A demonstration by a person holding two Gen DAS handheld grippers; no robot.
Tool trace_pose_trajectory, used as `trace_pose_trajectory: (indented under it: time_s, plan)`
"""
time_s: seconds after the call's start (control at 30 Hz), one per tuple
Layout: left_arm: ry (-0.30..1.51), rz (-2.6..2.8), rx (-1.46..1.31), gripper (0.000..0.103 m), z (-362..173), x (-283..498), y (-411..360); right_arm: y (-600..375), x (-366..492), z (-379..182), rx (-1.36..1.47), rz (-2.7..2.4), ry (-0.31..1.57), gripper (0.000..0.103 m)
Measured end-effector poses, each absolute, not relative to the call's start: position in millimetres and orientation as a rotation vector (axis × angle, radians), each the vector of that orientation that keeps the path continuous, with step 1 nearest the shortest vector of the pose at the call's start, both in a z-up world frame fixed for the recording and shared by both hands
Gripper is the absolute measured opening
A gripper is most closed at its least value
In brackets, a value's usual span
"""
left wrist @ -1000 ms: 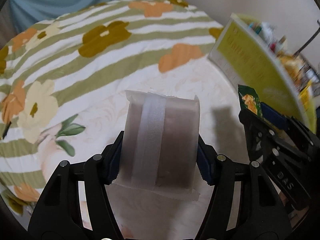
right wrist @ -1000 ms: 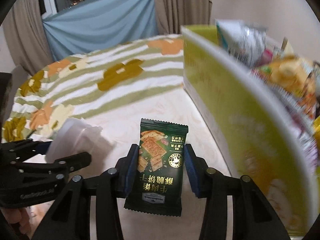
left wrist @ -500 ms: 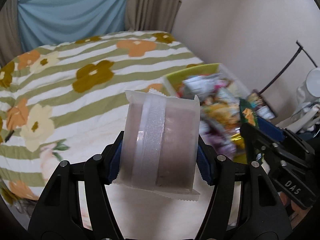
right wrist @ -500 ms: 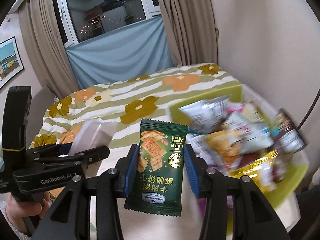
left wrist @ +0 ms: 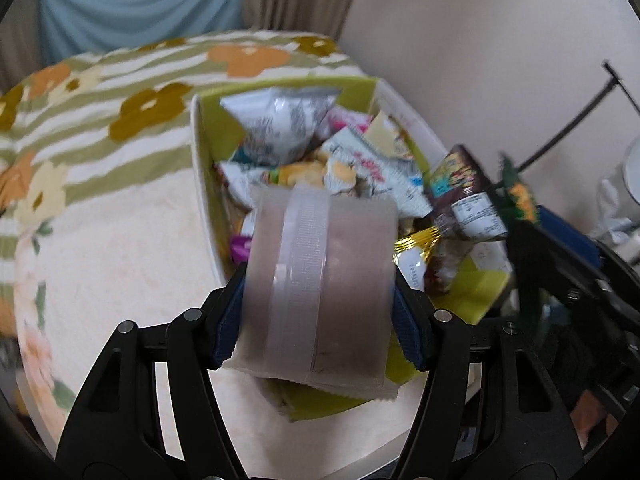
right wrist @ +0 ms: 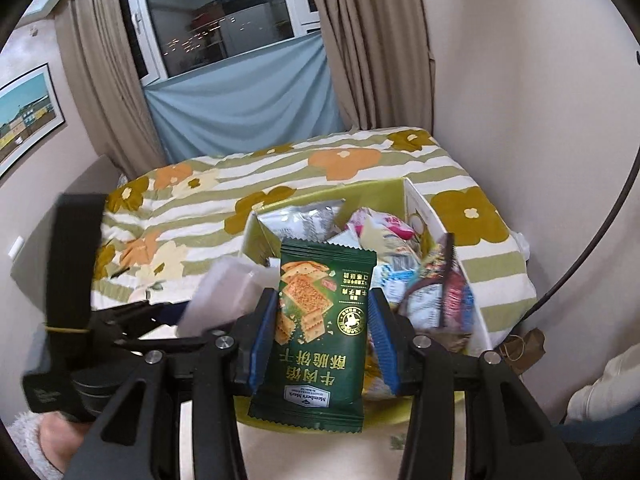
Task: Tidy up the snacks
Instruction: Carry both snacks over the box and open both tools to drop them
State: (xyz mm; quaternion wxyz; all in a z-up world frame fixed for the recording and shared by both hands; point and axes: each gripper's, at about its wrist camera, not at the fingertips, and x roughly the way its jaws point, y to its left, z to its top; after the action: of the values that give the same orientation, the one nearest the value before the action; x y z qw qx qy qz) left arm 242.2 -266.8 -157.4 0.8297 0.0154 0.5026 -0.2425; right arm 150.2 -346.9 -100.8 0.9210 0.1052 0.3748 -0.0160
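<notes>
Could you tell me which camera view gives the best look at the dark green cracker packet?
The right wrist view: the green cracker packet fills the centre, printed face towards the camera, clamped in the right gripper above the snack box. The left wrist view shows only a blurred top edge of it at the far right.

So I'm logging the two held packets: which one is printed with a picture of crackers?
The dark green packet in the right gripper. The left gripper's frosted packet is plain, with a brownish filling showing through.
</notes>
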Motion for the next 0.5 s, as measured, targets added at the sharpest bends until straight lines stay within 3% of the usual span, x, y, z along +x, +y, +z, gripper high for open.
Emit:
trace_pose_trajectory:
  time_s: [0.03, 0.1, 0.17, 0.5]
  plan:
    - [1.065, -0.498, 0.033, 0.065, -159, 241, -267, -352, 149, -103, 0.213, -0.018, 0.776, 0.041]
    - [1.055, -0.46, 0.039, 0.09, -158, 235, -268, -361, 147, -105, 0.204, 0.009, 0.785, 0.041]
    - [1.027, -0.406, 0.056, 0.097, -153, 229, -262, -367, 144, -107, 0.201, 0.035, 0.792, 0.041]
    - [1.017, -0.253, 0.032, 0.097, -143, 205, -209, -369, 145, -105, 0.187, 0.144, 0.793, 0.041]
